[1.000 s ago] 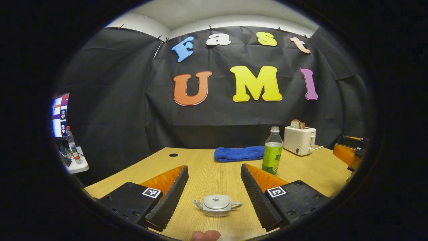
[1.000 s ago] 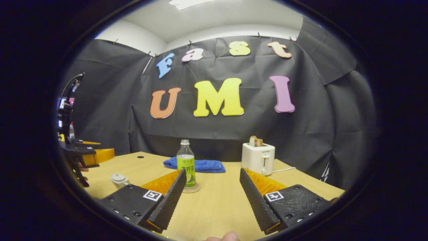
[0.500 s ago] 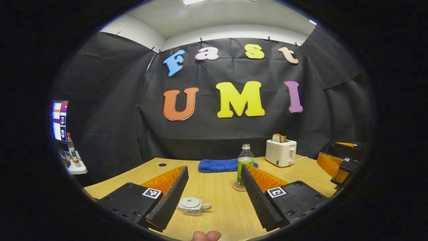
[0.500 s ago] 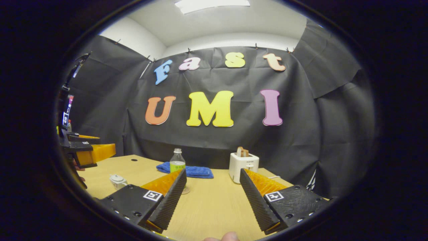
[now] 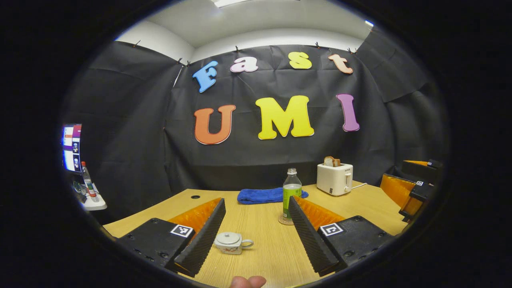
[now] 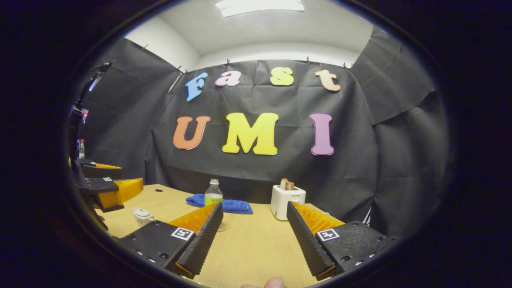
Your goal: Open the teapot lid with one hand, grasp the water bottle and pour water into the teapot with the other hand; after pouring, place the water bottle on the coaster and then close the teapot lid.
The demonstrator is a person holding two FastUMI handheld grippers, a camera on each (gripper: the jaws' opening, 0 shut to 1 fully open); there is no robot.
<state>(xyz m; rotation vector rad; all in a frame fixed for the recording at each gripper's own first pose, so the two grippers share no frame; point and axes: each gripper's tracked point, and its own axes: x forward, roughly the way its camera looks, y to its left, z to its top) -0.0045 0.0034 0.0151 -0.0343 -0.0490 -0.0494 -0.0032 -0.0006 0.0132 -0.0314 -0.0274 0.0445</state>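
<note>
A small white teapot with its lid on sits on the wooden table, just ahead of my left gripper, which is open and holds nothing. The water bottle with a green label stands upright on a round coaster farther back, partly behind a finger. In the right gripper view, my right gripper is open and holds nothing; the water bottle stands beyond its left finger and the teapot sits at the left, near the left gripper.
A blue towel lies at the back of the table. A white toaster with bread in it stands at the back right. The right gripper shows at the right edge. A side shelf with a bottle is at the left.
Both grippers have drawn back from the table's middle and stayed open. The teapot and the bottle now look smaller and farther off; the bottle stands on its coaster throughout.
</note>
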